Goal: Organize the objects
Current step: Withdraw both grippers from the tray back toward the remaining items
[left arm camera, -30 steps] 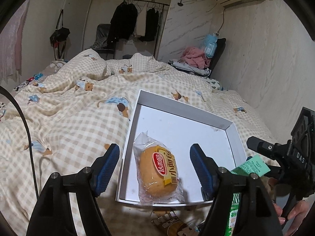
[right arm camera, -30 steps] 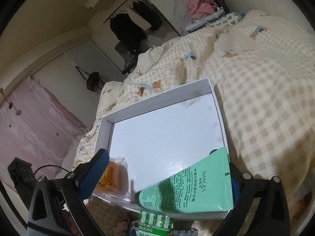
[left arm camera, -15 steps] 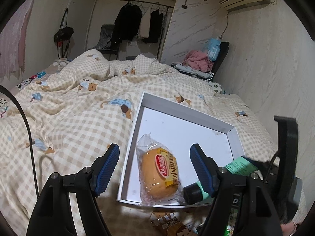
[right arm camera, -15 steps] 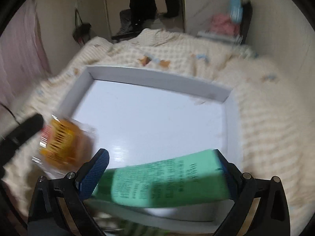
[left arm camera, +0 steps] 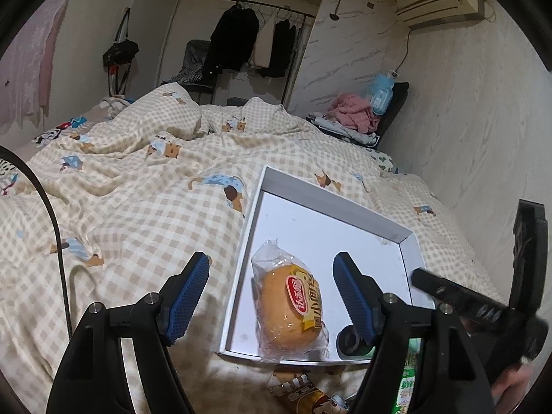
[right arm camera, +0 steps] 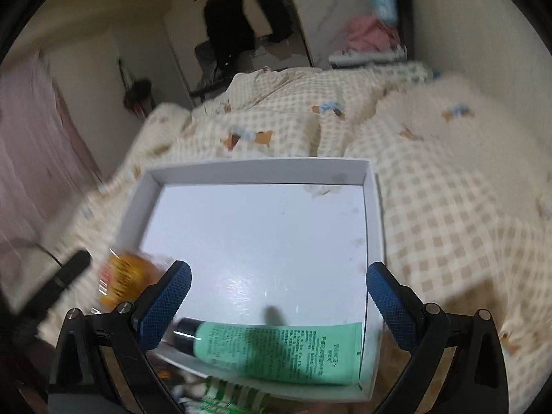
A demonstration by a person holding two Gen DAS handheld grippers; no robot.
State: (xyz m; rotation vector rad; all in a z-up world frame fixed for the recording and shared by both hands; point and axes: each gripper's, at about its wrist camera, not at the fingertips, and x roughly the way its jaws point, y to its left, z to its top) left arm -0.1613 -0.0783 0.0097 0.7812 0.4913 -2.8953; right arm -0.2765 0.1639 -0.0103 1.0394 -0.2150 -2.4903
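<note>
A shallow white box [left arm camera: 331,203] lies on a checked bedspread; it also shows in the right wrist view [right arm camera: 262,172]. A wrapped orange bun [left arm camera: 289,307] lies in its near left corner, blurred in the right wrist view [right arm camera: 120,279]. A green tube [right arm camera: 276,352] with a black cap [left arm camera: 348,341] lies along the box's near edge. My left gripper [left arm camera: 272,296] is open and empty, its jaws either side of the bun. My right gripper [right arm camera: 276,303] is open and empty just above the tube; its body shows in the left wrist view [left arm camera: 483,310].
Snack packets lie on the bed in front of the box: a brown one [left arm camera: 300,393] and a green one [left arm camera: 410,376], [right arm camera: 234,396]. A black cable [left arm camera: 51,214] runs at the left. A chair with clothes [left arm camera: 358,117] and a clothes rack [left arm camera: 255,41] stand beyond the bed.
The right gripper swung over the box, opened and let go of the green tube, which now lies in the box's near edge. The left gripper lifted and tilted slightly.
</note>
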